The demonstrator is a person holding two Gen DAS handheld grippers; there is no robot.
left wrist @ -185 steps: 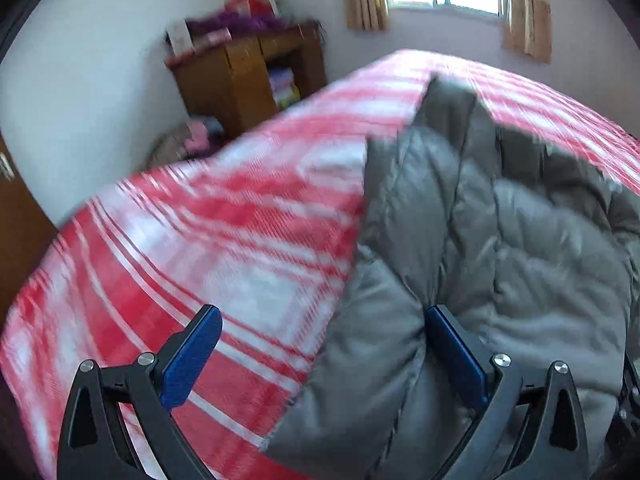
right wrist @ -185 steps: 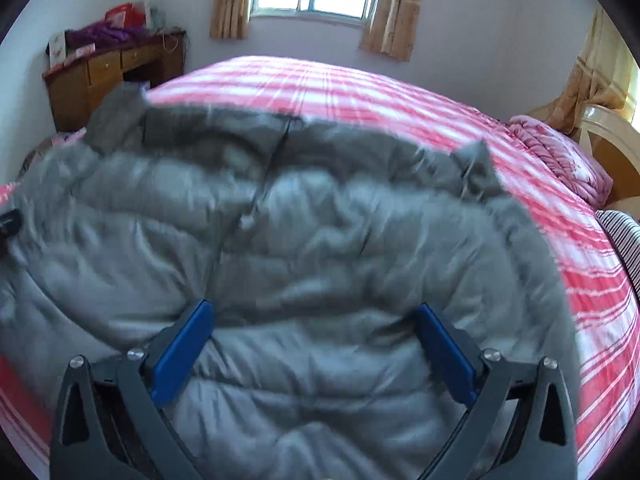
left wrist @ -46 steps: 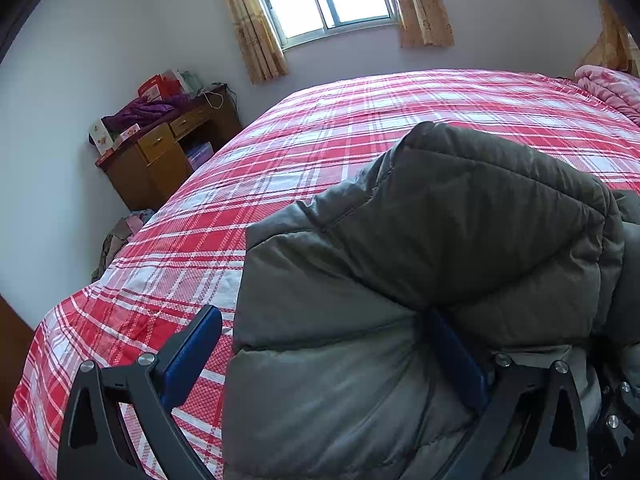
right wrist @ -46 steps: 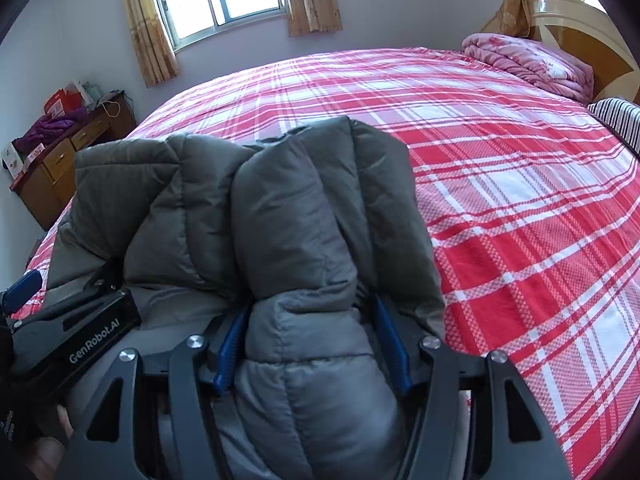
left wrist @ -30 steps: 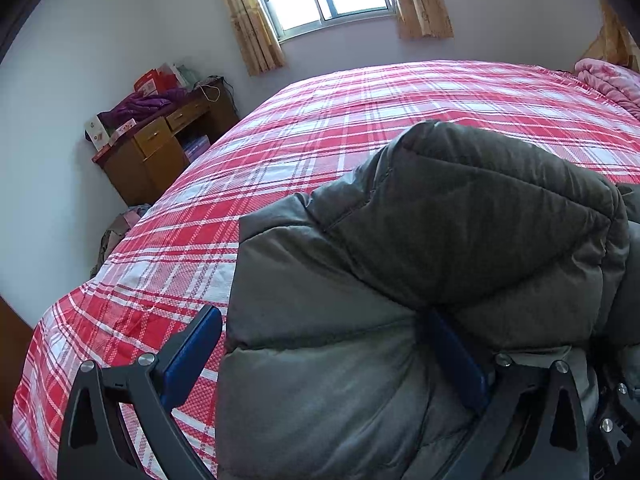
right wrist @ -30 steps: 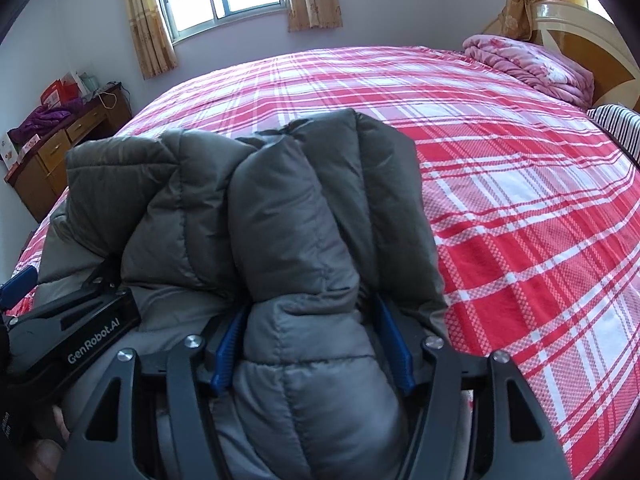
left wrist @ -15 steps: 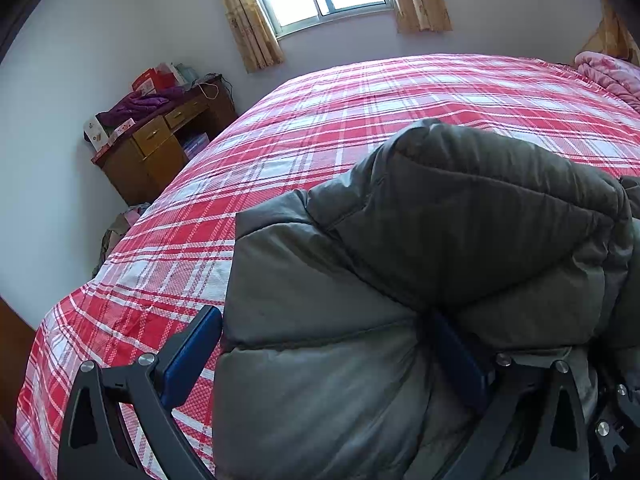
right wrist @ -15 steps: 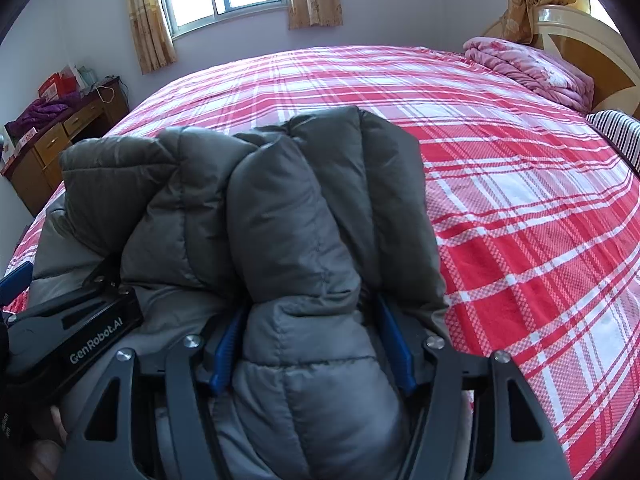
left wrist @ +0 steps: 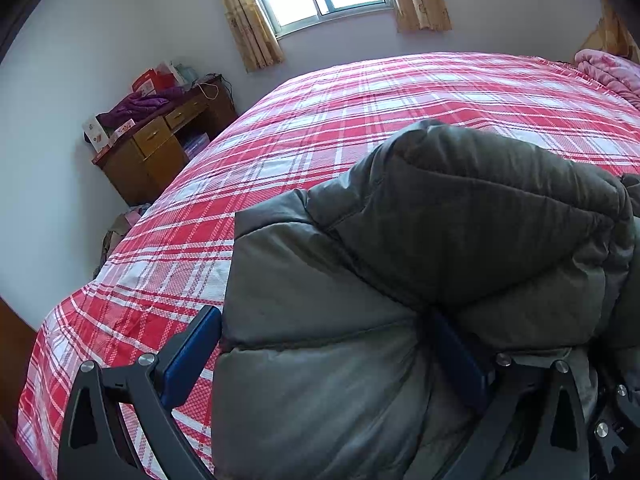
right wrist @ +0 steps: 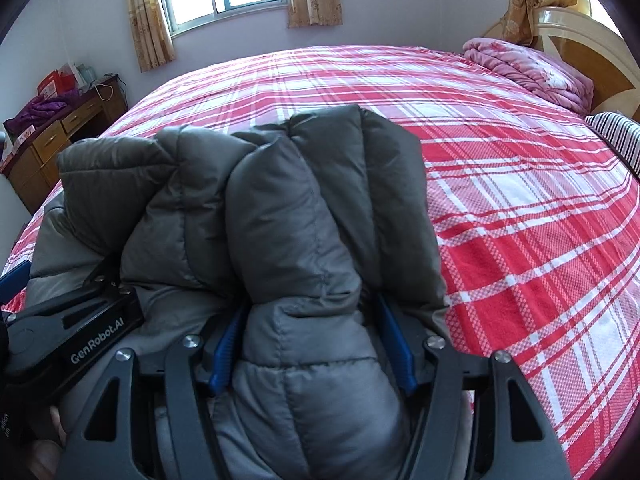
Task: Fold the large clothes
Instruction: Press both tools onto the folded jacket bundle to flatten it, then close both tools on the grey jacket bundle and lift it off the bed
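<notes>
Right tool (right wrist: 312, 352) level, clamped on bunched grey jacket (right wrist: 288, 216).

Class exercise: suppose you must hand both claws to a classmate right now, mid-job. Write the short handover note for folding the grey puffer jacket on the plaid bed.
Right claw: shut on a thick folded bundle of the grey puffer jacket.
Left claw: wide open around the jacket's left side; its right finger is tucked under a fold, its left finger clear over the plaid bedspread.
Where: the jacket is bunched near the bed's front edge, beside the left claw's body.
Done: the jacket is doubled into several layers.
Left: probably lay the bundle flat, square the edges, then let go.
</notes>
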